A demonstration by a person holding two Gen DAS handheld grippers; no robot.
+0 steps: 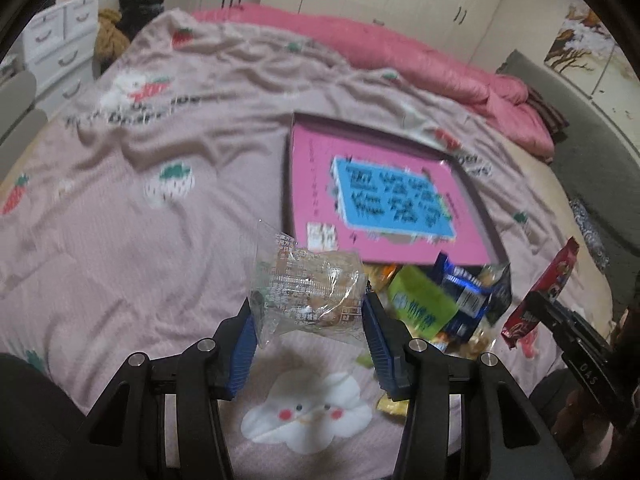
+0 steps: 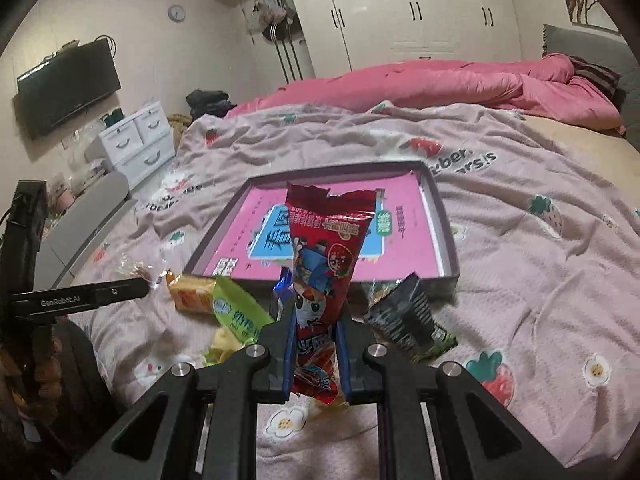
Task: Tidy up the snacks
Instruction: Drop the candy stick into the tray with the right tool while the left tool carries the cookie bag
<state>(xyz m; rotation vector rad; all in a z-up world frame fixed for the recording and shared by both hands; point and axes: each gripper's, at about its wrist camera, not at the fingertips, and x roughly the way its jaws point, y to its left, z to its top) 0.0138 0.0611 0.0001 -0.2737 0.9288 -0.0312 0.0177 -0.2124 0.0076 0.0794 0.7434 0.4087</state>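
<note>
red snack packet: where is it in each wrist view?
Left wrist view: red snack packet at the right edge, lifted above the bed, gripped by the right gripper that comes in from the lower right.
Right wrist view: centre, standing upright between the right gripper's blue pads, in front of the tray.
Shared landmark: the shallow tray with the pink sheet, just beyond the snack pile.

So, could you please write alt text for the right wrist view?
The right hand-held gripper holds a red snack packet upright above a pile of snacks on a pink bedspread. Behind the pile lies a shallow open box with a pink base.
</note>
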